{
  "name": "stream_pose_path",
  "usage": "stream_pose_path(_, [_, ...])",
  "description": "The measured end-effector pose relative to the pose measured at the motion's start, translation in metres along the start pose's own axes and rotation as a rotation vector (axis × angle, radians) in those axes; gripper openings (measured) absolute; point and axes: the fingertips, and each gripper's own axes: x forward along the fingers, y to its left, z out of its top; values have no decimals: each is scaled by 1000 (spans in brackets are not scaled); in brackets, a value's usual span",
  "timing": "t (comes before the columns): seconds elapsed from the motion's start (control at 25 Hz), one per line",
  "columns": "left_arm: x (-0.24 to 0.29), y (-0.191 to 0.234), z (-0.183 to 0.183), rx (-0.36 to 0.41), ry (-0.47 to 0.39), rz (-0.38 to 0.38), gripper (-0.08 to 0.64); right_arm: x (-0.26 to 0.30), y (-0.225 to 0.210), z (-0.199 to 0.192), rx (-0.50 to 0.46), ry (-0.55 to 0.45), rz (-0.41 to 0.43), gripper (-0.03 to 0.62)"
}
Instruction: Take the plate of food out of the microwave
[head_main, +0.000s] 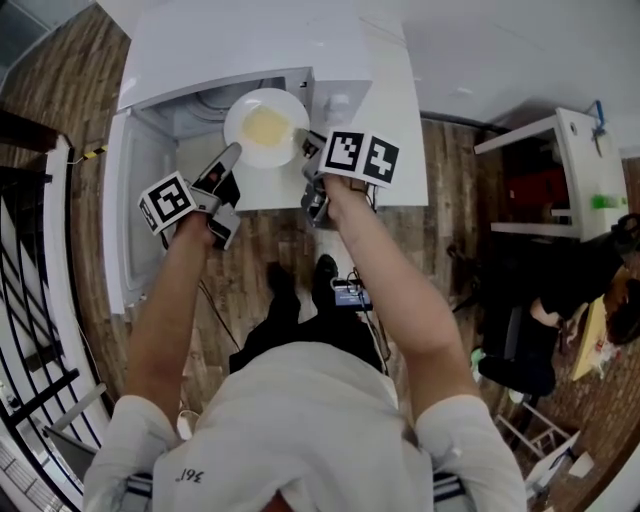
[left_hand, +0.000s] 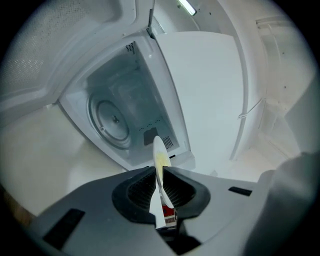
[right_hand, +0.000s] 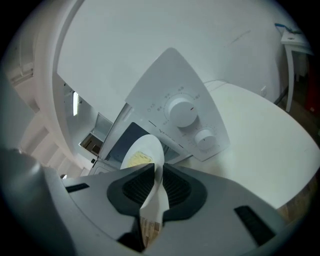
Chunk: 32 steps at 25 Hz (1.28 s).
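A white plate (head_main: 265, 127) with yellow food on it is held out in front of the open white microwave (head_main: 260, 45). My left gripper (head_main: 233, 152) is shut on the plate's left rim, and my right gripper (head_main: 311, 145) is shut on its right rim. In the left gripper view the plate (left_hand: 159, 151) stands edge-on between the pads of the left gripper (left_hand: 158, 172), with the microwave's bare turntable (left_hand: 112, 120) beyond. In the right gripper view the plate (right_hand: 140, 150) sits in the right gripper (right_hand: 156, 172), below the control knobs (right_hand: 182, 111).
The microwave door (head_main: 135, 205) hangs open to the left. The floor below is wooden (head_main: 270, 240). A white shelf unit (head_main: 560, 165) and a seated person (head_main: 555, 300) are at the right. A black railing (head_main: 30, 300) runs along the left.
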Motion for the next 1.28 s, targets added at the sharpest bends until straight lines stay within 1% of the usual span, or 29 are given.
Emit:
stream_pose_path(0.16, [-4, -12, -5, -5, 11, 7, 46, -14, 6, 2, 7, -12, 9, 52])
stream_pose_path(0.32, [-4, -24, -10, -6, 19, -11, 46, -24, 8, 5, 10, -22, 15, 52])
stream_pose_path(0.64, [-9, -36, -20, -32, 34, -10, 46, -43, 12, 3, 10, -32, 22, 52])
stream_pose_path(0.96, [-13, -61, -36, -73, 57, -47, 46, -73, 15, -1, 34, -56, 31, 52])
stream_pose_path(1.28, [-16, -83, -57, -101, 107, -67, 46, -108, 10, -10, 74, -90, 21, 52])
